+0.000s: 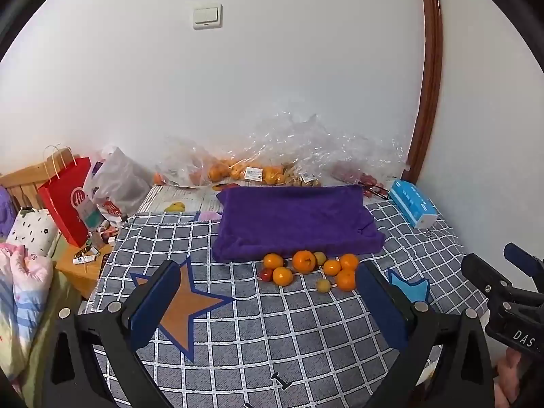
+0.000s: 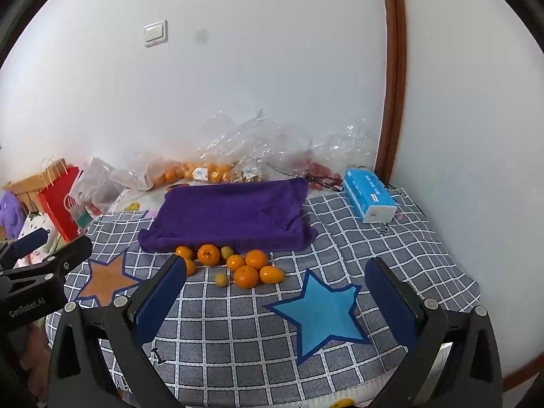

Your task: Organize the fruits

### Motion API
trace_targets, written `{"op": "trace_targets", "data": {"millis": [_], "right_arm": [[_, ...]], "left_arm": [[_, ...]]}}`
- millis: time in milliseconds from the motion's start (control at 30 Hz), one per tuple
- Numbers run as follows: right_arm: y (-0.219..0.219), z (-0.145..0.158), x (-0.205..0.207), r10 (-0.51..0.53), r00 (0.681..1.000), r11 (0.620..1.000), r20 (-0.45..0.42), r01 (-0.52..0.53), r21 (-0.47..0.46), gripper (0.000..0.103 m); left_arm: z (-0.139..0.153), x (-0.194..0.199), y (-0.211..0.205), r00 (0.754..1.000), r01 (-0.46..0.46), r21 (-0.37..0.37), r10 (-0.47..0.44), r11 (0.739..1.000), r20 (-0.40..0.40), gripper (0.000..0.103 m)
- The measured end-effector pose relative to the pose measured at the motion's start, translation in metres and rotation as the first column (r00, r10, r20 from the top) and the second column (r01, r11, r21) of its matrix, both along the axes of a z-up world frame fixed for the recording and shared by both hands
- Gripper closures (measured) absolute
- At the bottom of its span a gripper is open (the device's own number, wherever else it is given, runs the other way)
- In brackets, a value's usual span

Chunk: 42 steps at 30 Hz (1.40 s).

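Both spread wide with nothing between: left gripper and right gripper, held above checked cloth. Beyond, oranges and small yellow fruits bunched against front edge of purple towel; blue tissue box further right.

White wall behind, plain, evenly lit, soft daylight tone. Double light switch mounted high on it. Brown wooden door frame runs up the right side, with another pale wall beyond it. Grey checked cloth with white grid lines covers the surface; orange star and blue star printed on it. At left, a wooden headboard and a low wooden side table cluttered with small bottles. Bedding in pink and pale stripes heaped at the far left edge, a spotted pillow above it.
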State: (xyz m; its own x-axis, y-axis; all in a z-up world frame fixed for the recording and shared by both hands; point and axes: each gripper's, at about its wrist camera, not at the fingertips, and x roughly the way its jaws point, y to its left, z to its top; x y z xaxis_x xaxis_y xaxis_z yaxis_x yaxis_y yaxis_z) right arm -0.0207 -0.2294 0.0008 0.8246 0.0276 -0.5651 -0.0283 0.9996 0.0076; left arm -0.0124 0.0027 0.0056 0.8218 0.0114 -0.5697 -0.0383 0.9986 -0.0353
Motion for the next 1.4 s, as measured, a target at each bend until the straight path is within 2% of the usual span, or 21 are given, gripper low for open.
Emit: {"op": "trace_targets", "data": {"millis": [400,1400], "right_arm": [[0.0004,0.003,-0.0032,0.006,1.0,1.0,-0.001,-0.006,0.01,0.0],[0.0046,0.0051,-0.0067,0.012,1.0,1.0,0.0,-0.012,0.008,0.0]], "left_arm": [[0.007,-0.002,-0.0004,1.0,-0.002,0.002,0.002,1.0,0.001,0.0],[0.0005,-0.0078,0.0041,1.0,-0.007,-0.015,0.007,1.0,-0.001,0.0]]}}
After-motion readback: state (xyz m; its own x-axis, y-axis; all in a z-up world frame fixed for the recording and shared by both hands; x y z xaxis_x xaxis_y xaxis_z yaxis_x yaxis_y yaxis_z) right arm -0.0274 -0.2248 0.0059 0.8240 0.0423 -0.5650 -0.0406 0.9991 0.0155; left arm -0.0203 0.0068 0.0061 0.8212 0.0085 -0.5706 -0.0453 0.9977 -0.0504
